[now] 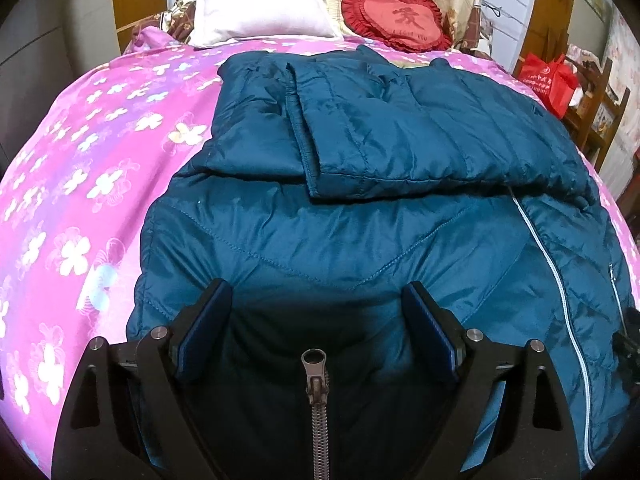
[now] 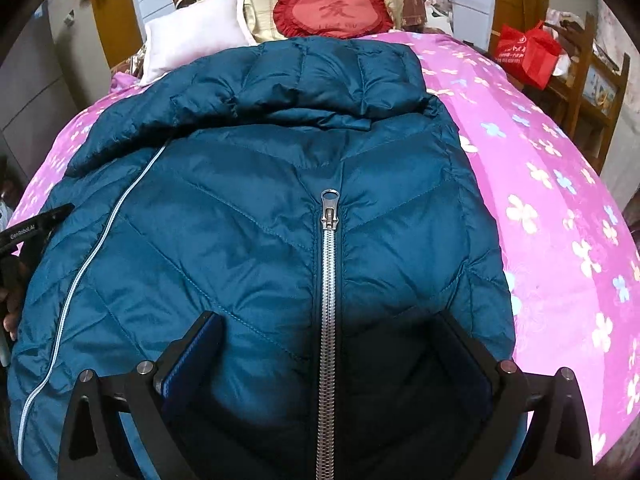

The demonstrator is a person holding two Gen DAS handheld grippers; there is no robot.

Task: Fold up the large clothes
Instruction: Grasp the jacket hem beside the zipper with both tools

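While the teal puffer jacket [image 2: 260, 208] is lying spread over the pink floral bedspread [image 2: 552, 208], filling the centre of both views, both grippers are hovering at its near edge. The left gripper [image 1: 316, 304] is standing with jaws wide apart, gripping nothing. The right gripper [image 2: 332, 332] is likewise wide open, straddling the silver zipper [image 2: 329, 280]. A sleeve [image 1: 400, 132] is lying folded across the upper centre.
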